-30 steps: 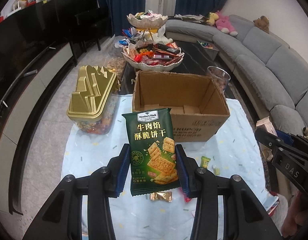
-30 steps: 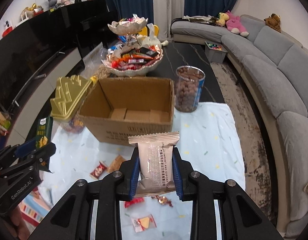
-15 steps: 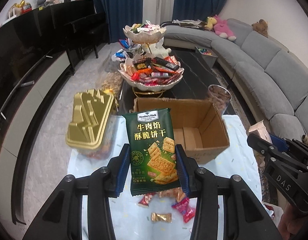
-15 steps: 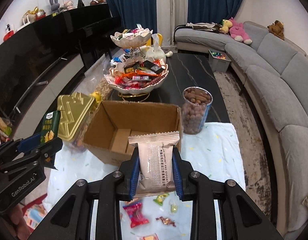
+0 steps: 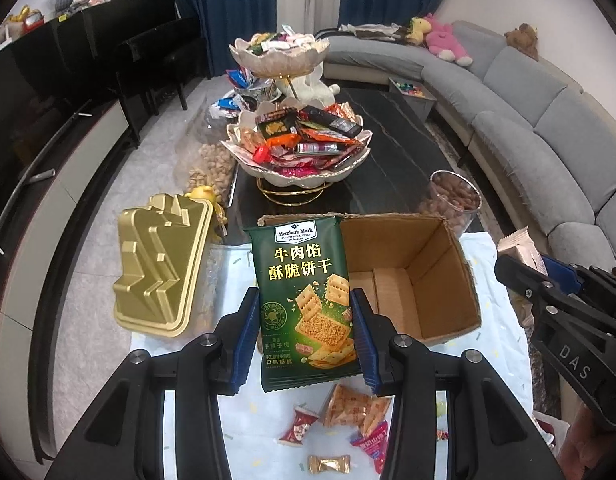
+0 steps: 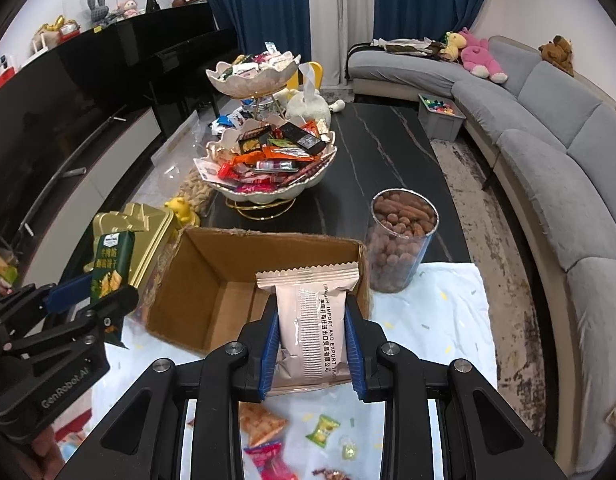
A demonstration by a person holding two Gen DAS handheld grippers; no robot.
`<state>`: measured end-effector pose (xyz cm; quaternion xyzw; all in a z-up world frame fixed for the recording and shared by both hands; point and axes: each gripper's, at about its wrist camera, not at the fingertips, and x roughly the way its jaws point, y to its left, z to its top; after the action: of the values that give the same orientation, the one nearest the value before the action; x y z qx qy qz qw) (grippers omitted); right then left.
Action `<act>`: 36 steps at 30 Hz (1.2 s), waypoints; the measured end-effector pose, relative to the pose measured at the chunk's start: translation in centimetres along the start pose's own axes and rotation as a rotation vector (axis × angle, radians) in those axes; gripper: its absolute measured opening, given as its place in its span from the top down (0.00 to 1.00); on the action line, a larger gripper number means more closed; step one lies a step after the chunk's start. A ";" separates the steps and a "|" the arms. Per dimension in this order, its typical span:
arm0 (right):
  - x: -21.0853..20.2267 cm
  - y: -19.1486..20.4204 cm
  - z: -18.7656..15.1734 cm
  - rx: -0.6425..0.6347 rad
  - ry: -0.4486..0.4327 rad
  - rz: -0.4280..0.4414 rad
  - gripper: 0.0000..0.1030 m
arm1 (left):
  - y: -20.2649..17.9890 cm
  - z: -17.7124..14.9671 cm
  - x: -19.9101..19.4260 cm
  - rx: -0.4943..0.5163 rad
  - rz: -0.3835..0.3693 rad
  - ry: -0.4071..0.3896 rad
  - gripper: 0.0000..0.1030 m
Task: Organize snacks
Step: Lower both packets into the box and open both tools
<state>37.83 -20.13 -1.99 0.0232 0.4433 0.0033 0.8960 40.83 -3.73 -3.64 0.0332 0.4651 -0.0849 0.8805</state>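
Note:
My left gripper (image 5: 304, 340) is shut on a green cracker packet (image 5: 304, 304), held upright above the near left edge of an open, empty cardboard box (image 5: 407, 276). My right gripper (image 6: 311, 348) is shut on a beige snack packet (image 6: 311, 320), held upright over the box's (image 6: 212, 280) near right corner. The left gripper with its green packet (image 6: 110, 268) shows at the left of the right wrist view. The right gripper (image 5: 555, 300) shows at the right of the left wrist view. Loose candies (image 5: 351, 412) lie on the white cloth (image 5: 495, 320) below.
A two-tier shell-shaped bowl stand (image 5: 296, 148) full of snacks stands behind the box on the black table. A gold-lidded container (image 5: 160, 276) sits left of the box. A clear jar of brown snacks (image 6: 399, 244) stands at its right. A grey sofa (image 6: 547, 148) curves along the right.
Both grippers have risen and moved forward with their packets, so the box now lies lower and nearer under them. Both grips are unchanged.

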 end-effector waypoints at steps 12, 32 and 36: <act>5.7 -0.3 1.2 0.011 0.083 0.000 0.70 | 0.0 0.9 4.9 -0.009 -0.016 0.061 0.58; 5.9 -1.2 1.6 0.002 0.059 -0.071 0.33 | 0.3 0.3 6.4 -0.012 -0.002 0.089 0.32; 5.2 -1.5 1.3 0.008 0.056 -0.080 0.32 | 0.5 0.2 5.3 -0.016 0.010 0.070 0.28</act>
<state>41.97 -21.52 -5.39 0.0091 0.4689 -0.0337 0.8825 44.03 -3.95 -7.95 0.0315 0.4963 -0.0756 0.8643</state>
